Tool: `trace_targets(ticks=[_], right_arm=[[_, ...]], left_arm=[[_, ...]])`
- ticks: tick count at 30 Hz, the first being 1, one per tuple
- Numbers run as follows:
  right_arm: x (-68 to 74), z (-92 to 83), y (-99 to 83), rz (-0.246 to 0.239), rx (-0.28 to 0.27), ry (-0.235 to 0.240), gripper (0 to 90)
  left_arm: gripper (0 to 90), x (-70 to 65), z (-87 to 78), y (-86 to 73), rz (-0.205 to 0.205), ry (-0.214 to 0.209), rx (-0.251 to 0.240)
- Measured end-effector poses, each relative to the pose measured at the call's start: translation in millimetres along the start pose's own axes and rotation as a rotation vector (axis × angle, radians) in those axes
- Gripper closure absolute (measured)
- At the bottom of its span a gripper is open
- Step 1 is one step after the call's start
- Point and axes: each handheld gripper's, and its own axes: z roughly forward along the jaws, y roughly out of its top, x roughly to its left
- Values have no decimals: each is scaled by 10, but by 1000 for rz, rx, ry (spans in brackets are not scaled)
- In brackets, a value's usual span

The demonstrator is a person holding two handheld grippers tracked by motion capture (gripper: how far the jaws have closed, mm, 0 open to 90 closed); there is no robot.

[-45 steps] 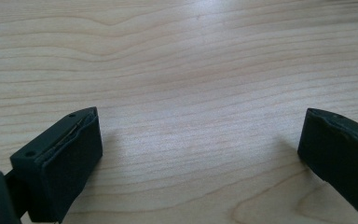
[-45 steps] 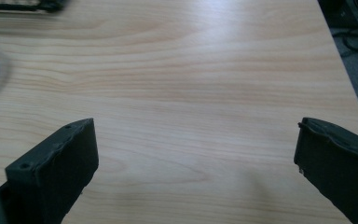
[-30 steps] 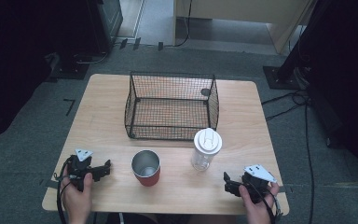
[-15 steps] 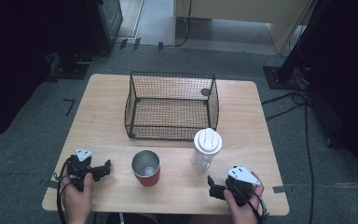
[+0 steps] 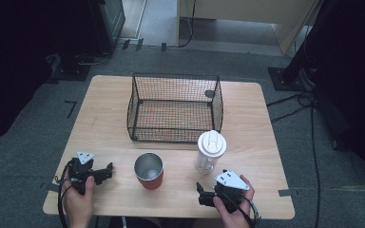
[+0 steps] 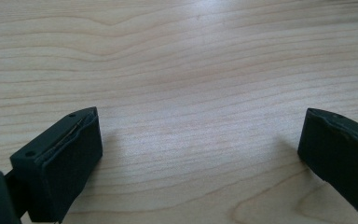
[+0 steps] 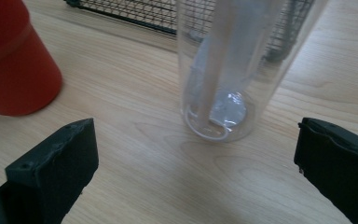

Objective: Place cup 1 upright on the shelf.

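Note:
A clear plastic bottle (image 5: 210, 152) with a white lid stands upright on the wooden table (image 5: 109, 118), right of a red metal cup (image 5: 148, 171). My right gripper (image 5: 202, 194) lies near the front edge, just in front of the bottle and pointing left, open. In the right gripper view its open jaws (image 7: 196, 126) frame the foot of the bottle (image 7: 228, 70), a short way ahead and not touching, with the red cup (image 7: 14, 60) at the left. My left gripper (image 5: 106, 172) rests left of the cup, open, with bare wood between its fingers (image 6: 200, 121).
A black wire basket (image 5: 175, 108) stands at the middle back of the table, behind the cup and bottle; its mesh (image 7: 135, 14) shows beyond the bottle. Cables and dark stands lie on the floor around the table.
My right gripper has slid left from the front right corner to just in front of the bottle. The left gripper, cup, bottle and basket have stayed put.

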Motion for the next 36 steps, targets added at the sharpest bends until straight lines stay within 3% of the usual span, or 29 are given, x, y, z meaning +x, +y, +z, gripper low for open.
trace_targets(ticks=[36], right_arm=[[638, 185, 254, -73, -25, 142, 0]], left_arm=[[5, -1, 1, 0, -2, 0, -2]])
